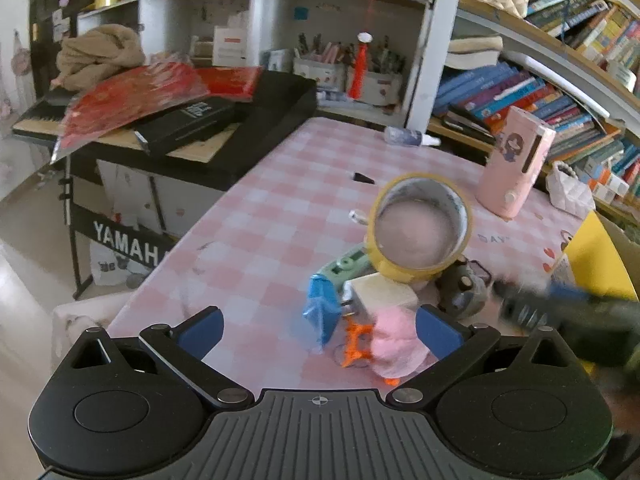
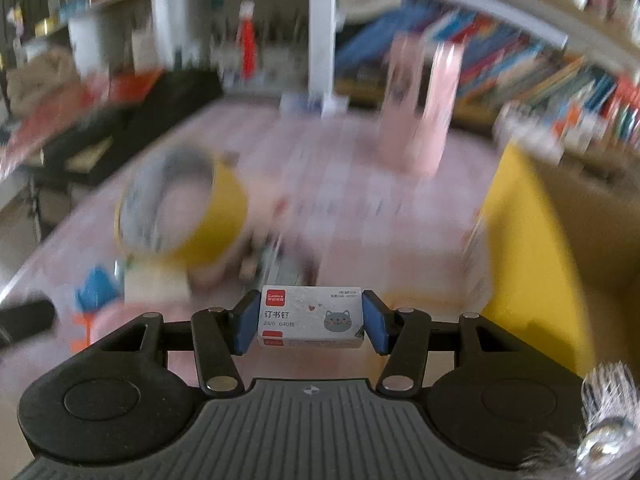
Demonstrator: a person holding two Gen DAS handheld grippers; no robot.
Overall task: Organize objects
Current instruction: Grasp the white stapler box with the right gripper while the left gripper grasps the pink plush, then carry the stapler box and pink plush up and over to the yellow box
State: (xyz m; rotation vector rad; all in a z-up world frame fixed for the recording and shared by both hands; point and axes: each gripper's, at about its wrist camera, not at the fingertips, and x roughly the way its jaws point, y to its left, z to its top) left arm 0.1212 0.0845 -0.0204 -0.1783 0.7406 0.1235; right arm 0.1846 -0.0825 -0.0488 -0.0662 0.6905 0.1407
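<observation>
Pink checked tablecloth (image 1: 280, 216) ahead of the wide-open left gripper (image 1: 318, 330). Bookshelves (image 1: 560, 92) behind, right. Right gripper (image 2: 311, 322) squeezing a staple box (image 2: 312, 320) tight. Room blurry beyond.

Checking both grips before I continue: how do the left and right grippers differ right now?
The left gripper stands wide open and holds nothing, hovering near the table clutter; the right gripper is narrower, pads pressed on a small staple box. Both have blue pads and point down toward the pink checked table.
</observation>
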